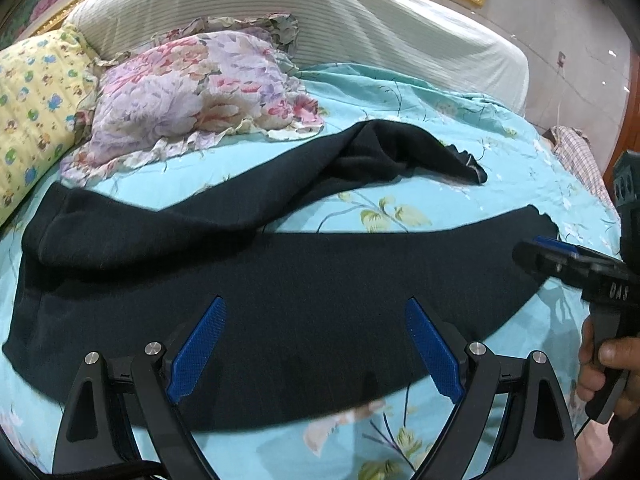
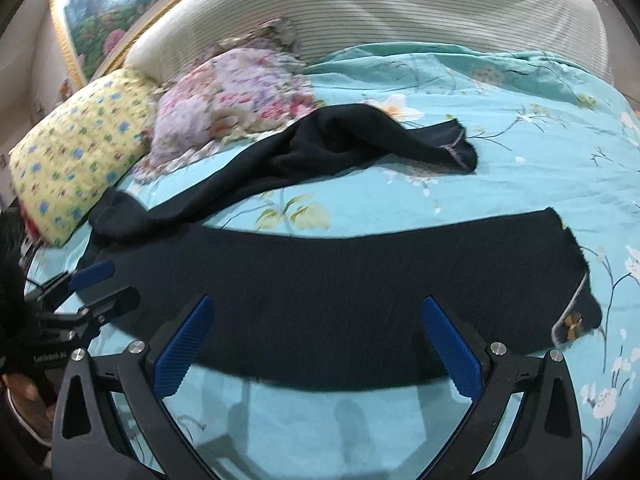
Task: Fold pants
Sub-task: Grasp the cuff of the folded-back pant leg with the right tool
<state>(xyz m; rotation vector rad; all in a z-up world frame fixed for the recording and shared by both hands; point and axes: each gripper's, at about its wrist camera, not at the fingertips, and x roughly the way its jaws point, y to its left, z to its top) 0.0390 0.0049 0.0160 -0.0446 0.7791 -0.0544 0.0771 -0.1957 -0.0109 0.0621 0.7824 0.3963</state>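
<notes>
We see dark pants spread across a bed with a turquoise floral cover. One leg lies flat along the near edge; the other is bunched and angled toward a floral pillow beside a yellow pillow. Our left claw hovers over the flat leg, its blue pads spread wide apart, empty. Our right claw likewise stands apart above the same leg, gripping nothing.

Bed, white headboard, framed painting
</notes>
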